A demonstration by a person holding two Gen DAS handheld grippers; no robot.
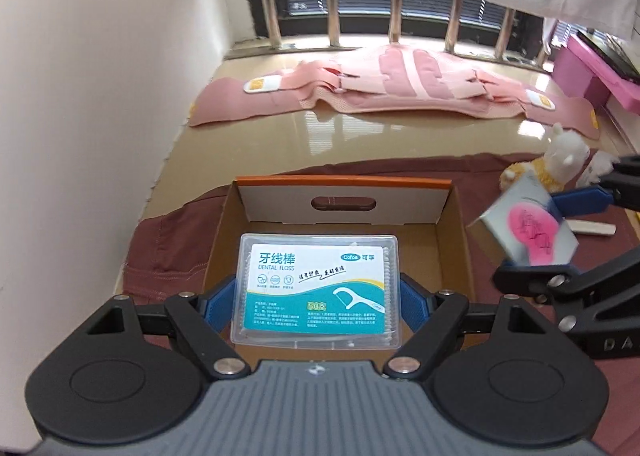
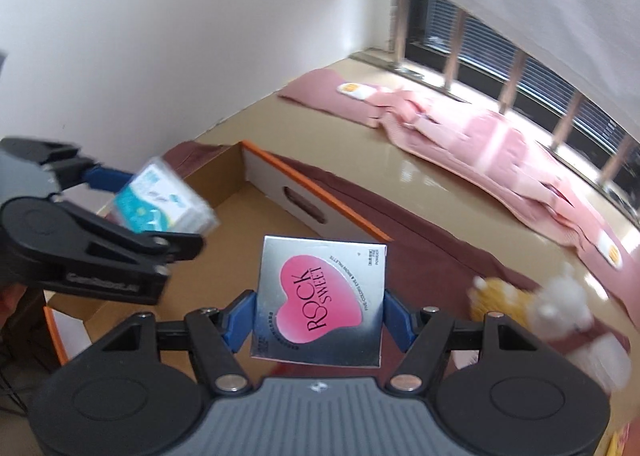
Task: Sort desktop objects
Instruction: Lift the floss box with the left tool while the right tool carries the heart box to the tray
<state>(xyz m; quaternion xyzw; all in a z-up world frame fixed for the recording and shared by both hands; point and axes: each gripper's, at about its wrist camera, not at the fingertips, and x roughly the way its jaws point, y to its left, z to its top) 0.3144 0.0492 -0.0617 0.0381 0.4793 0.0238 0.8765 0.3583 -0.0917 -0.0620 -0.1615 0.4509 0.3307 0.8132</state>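
Note:
My left gripper (image 1: 316, 306) is shut on a clear dental floss box (image 1: 316, 288) with a white and teal label, held over the open cardboard box (image 1: 456, 252). My right gripper (image 2: 318, 318) is shut on a silver box with a pink heart (image 2: 322, 300), held above the cardboard box's right edge (image 2: 320, 195). In the left wrist view the silver box (image 1: 532, 232) and the right gripper (image 1: 556, 232) show at right. In the right wrist view the floss box (image 2: 164, 199) and the left gripper (image 2: 132, 211) show at left.
The cardboard box stands on a maroon cloth (image 1: 160, 252) on a glossy beige surface (image 1: 360, 135). A white and yellow plush toy (image 1: 560, 163) lies right of the box. Pink garments (image 1: 380, 87) lie by the window. A white wall (image 1: 80, 95) is at left.

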